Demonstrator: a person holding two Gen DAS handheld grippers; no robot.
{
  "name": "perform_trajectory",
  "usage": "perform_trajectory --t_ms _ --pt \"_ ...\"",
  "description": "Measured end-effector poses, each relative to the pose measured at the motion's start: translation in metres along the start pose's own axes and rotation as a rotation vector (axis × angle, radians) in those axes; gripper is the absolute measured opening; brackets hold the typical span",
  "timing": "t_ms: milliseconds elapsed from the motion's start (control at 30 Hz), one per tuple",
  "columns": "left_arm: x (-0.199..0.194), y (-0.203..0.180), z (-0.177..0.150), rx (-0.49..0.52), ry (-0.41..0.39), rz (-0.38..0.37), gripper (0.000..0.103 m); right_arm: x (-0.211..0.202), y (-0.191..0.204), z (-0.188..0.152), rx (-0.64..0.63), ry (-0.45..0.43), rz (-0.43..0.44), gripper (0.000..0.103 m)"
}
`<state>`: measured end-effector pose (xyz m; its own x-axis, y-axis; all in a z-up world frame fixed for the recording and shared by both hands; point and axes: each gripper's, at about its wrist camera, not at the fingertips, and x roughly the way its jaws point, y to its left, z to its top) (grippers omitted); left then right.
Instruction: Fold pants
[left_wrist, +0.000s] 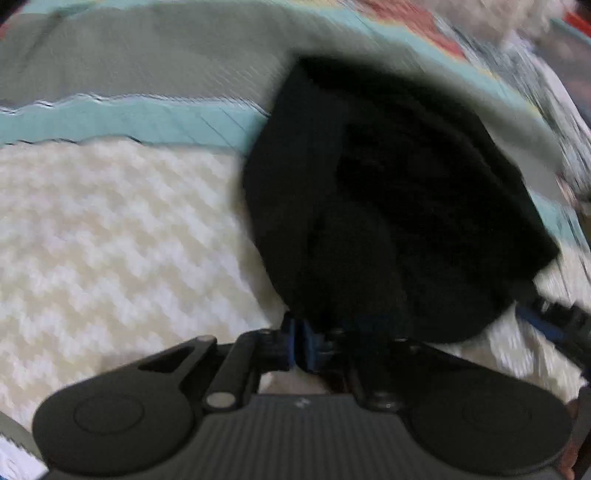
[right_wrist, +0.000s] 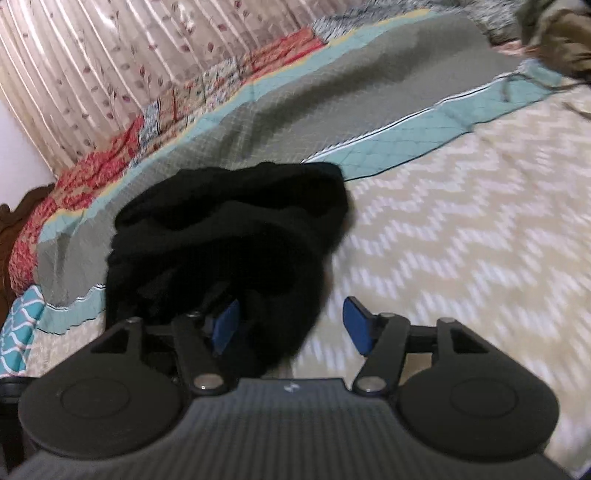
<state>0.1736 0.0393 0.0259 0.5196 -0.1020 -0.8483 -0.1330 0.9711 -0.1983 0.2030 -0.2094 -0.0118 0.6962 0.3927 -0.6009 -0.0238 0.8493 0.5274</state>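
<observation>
Here — black pants (right_wrist: 229, 236) between right gripper (right_wrist: 291, 325) pads

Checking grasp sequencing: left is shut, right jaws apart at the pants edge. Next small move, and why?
Probably close the right gripper: its blue pads stand apart with a fold of the black pants between them, while the left gripper looks shut at their hem.

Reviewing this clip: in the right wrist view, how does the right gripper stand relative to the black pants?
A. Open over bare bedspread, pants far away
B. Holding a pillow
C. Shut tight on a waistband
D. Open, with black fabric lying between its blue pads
D: the right gripper has its blue pads apart, and a fold of the black pants lies between them on the bedspread.
</observation>
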Motion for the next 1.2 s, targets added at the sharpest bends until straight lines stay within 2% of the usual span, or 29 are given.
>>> perform_trajectory --t_ms 33,67,133,200,233,300,333,433,467,500,567,633,667,733,767,833,867,933,1000,1100,1167,1200 --pt "-0.009 0.01 0.007 -0.022 -0.045 0.02 0.006 0.006 0.002 0.004 -0.007 0.017 0.017 0.019" --pt "-0.019 0.021 0.016 -0.044 -0.091 0.052 0.006 0.009 0.007 0.006 -0.015 0.036 0.034 0.012" --pt "-0.042 0.048 0.033 -0.109 -0.199 0.151 0.006 0.0 0.021 0.007 -0.027 0.045 0.096 0.011" --pt "-0.066 0.078 0.046 -0.196 -0.292 0.25 0.006 -0.016 0.034 0.002 0.041 0.095 0.279 0.009" --pt "-0.078 0.093 0.049 -0.239 -0.319 0.262 0.007 -0.024 0.041 -0.004 0.091 0.13 0.384 0.01" --pt "-0.1 0.111 0.045 -0.28 -0.362 0.233 0.008 -0.04 0.064 -0.022 0.13 0.192 0.547 0.01" --pt "-0.109 0.116 0.039 -0.276 -0.376 0.21 0.014 -0.046 0.077 -0.032 0.123 0.22 0.603 0.01" --pt "-0.118 0.12 0.019 -0.239 -0.367 0.14 0.047 -0.054 0.117 -0.069 0.077 0.352 0.75 0.01" --pt "-0.118 0.12 0.013 -0.221 -0.353 0.104 0.053 -0.057 0.133 -0.083 0.017 0.393 0.762 0.01" --pt "-0.118 0.119 0.006 -0.2 -0.334 0.066 0.055 -0.06 0.143 -0.093 -0.046 0.408 0.745 0.014" --pt "-0.12 0.119 -0.013 -0.158 -0.29 -0.016 0.067 -0.066 0.155 -0.112 -0.171 0.425 0.684 0.019" --pt "-0.121 0.121 -0.028 -0.13 -0.269 -0.062 0.079 -0.072 0.15 -0.118 -0.237 0.431 0.633 0.034" --pt "-0.12 0.12 -0.035 -0.108 -0.26 -0.076 0.081 -0.078 0.142 -0.115 -0.241 0.4 0.609 0.036" --pt "-0.117 0.115 -0.047 -0.055 -0.23 -0.099 0.082 -0.088 0.123 -0.102 -0.211 0.331 0.56 0.037" --pt "-0.113 0.113 -0.052 -0.028 -0.215 -0.105 0.086 -0.094 0.111 -0.093 -0.182 0.277 0.517 0.04" --pt "-0.106 0.107 -0.062 0.014 -0.194 -0.077 0.097 -0.092 0.092 -0.079 -0.146 0.171 0.396 0.062" --pt "-0.103 0.107 -0.066 0.02 -0.182 -0.05 0.097 -0.09 0.083 -0.071 -0.116 0.12 0.325 0.067" --pt "-0.095 0.113 -0.073 -0.015 -0.132 -0.038 0.095 -0.074 0.065 -0.061 -0.049 0.08 0.251 0.074" --pt "-0.092 0.124 -0.08 -0.087 -0.069 -0.093 0.091 -0.052 0.05 -0.053 0.025 0.098 0.197 0.075" --pt "-0.104 0.13 -0.092 -0.151 -0.042 -0.209 0.09 -0.022 0.053 -0.053 0.069 0.163 0.181 0.074" --pt "-0.115 0.123 -0.102 -0.152 -0.056 -0.293 0.099 0.0 0.056 -0.061 0.076 0.248 0.181 0.045" --pt "-0.117 0.115 -0.105 -0.135 -0.063 -0.306 0.1 0.001 0.062 -0.065 0.062 0.287 0.185 0.013"
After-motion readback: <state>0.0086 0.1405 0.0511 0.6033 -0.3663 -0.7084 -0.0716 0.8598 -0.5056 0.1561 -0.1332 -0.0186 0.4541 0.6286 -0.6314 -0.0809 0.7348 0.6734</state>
